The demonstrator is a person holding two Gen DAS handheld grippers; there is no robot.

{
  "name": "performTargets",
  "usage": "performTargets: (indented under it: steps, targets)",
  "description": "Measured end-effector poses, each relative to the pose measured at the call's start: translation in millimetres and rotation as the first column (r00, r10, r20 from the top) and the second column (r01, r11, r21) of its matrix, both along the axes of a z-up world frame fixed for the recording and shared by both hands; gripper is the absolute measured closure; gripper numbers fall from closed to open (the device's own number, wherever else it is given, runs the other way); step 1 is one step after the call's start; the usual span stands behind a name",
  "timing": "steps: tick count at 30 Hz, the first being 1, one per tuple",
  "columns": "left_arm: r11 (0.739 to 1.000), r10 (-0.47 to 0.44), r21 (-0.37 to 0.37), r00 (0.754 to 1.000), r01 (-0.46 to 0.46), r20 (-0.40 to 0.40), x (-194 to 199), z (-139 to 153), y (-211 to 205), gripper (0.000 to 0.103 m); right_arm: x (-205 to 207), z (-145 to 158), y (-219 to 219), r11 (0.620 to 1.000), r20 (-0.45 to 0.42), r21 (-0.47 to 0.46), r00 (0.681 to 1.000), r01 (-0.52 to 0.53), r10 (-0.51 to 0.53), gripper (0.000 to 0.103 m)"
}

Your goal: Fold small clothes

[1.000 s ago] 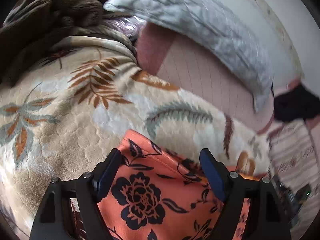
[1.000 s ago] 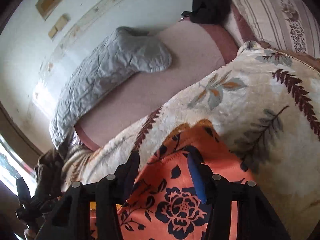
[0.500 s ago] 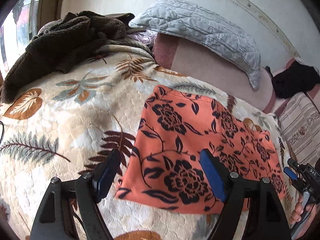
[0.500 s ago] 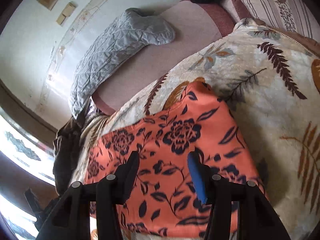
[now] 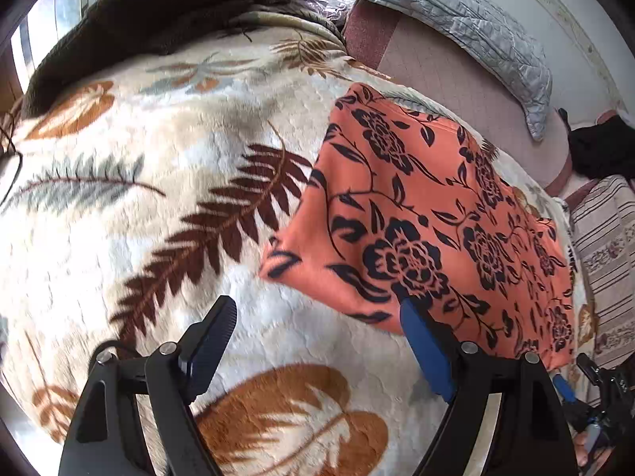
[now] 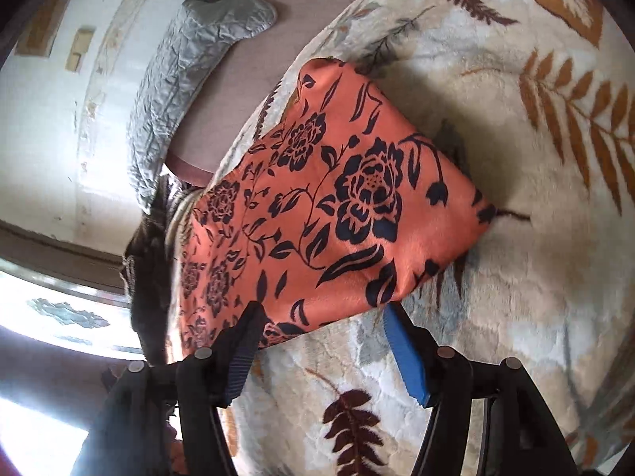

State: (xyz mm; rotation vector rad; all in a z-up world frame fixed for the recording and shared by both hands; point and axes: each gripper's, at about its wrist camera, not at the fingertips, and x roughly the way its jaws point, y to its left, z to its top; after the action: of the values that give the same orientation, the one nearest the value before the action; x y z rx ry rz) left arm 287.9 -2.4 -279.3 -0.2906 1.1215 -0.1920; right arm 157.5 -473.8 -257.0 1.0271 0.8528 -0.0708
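Observation:
An orange garment with black flowers [image 5: 428,222] lies folded flat on the cream leaf-print blanket [image 5: 158,198]; it also shows in the right wrist view [image 6: 325,218]. My left gripper [image 5: 317,325] is open and empty, hovering just off the garment's near left corner. My right gripper [image 6: 321,321] is open and empty above the garment's near edge. The right gripper's body shows at the lower right of the left wrist view [image 5: 595,396].
A brown fleece [image 5: 158,8] is heaped at the blanket's far left. A grey quilted pillow [image 5: 456,12] lies on the pink sheet [image 5: 456,79] by the wall. A black cloth [image 5: 603,150] and a striped cover [image 5: 607,238] are at right.
Both grippers have pulled back from the garment's far edge to its near edge. The garment, which lay under both open grippers, now lies whole in front of them.

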Motion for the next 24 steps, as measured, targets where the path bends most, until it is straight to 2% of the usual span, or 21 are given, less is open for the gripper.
performTargets:
  steps: [3,6,7,9,13,16,17,18,19,21,22,24]
  targets:
    - [0.994,0.001,-0.11,0.998,-0.008,-0.06,-6.4,-6.7,-0.8,0.018,-5.8,-6.7,-2.2,0.995,0.002,0.09,0.999,0.052,-0.052,0.032]
    - [0.989,0.036,-0.138,0.997,-0.046,-0.073,0.8,-12.8,-3.2,0.017,-3.3,-23.3,-9.5,0.977,-0.033,0.167,0.992,0.129,-0.125,0.031]
    - [0.985,0.058,-0.16,0.995,-0.072,-0.085,5.2,-17.6,-1.1,0.016,-2.5,-30.8,-13.2,0.966,-0.036,0.202,0.987,0.159,-0.155,0.031]
    - [0.96,0.105,-0.247,0.986,-0.135,-0.13,16.1,-30.1,6.4,0.015,4.6,-42.3,-19.8,0.945,-0.021,0.259,0.979,0.2,-0.201,0.031]
    - [0.899,0.21,-0.38,0.976,-0.218,-0.061,34.9,-32.8,15.6,0.013,25.0,-45.2,-28.0,0.929,0.053,0.269,0.959,0.255,-0.279,0.031]
    - [0.871,0.241,-0.43,0.969,-0.239,-0.051,42.0,-40.3,16.3,0.015,41.8,-41.9,-25.5,0.928,0.098,0.24,0.944,0.285,-0.316,0.029]
    - [0.869,0.244,-0.435,0.969,-0.236,-0.037,42.2,-39.4,15.0,0.015,48.7,-40.3,-24.3,0.932,0.108,0.222,0.943,0.286,-0.315,0.029]
    - [0.872,0.237,-0.436,0.971,-0.223,-0.024,43.2,-37.8,13.2,0.018,54.4,-39.3,-24.1,0.936,0.117,0.204,0.942,0.286,-0.314,0.029]
    - [0.879,0.227,-0.428,0.974,-0.21,-0.013,45.0,-36.1,11.6,0.036,56.6,-38.4,-25.2,0.94,0.116,0.181,0.943,0.288,-0.312,0.036]
    - [0.905,0.21,-0.377,0.978,-0.197,-0.006,47.7,-35.2,7.9,0.061,63.6,-39.3,-24.9,0.952,0.094,0.125,0.952,0.279,-0.292,0.075]
    - [0.906,0.208,-0.377,0.978,-0.194,-0.004,50.2,-35.2,7.3,0.067,65.1,-41.1,-24.9,0.955,0.075,0.108,0.956,0.275,-0.284,0.085]
    - [0.898,0.214,-0.397,0.977,-0.191,0.014,46.6,-29.2,12.8,0.075,60.6,-33.4,-22.2,0.957,0.094,0.065,0.953,0.283,-0.288,0.086]
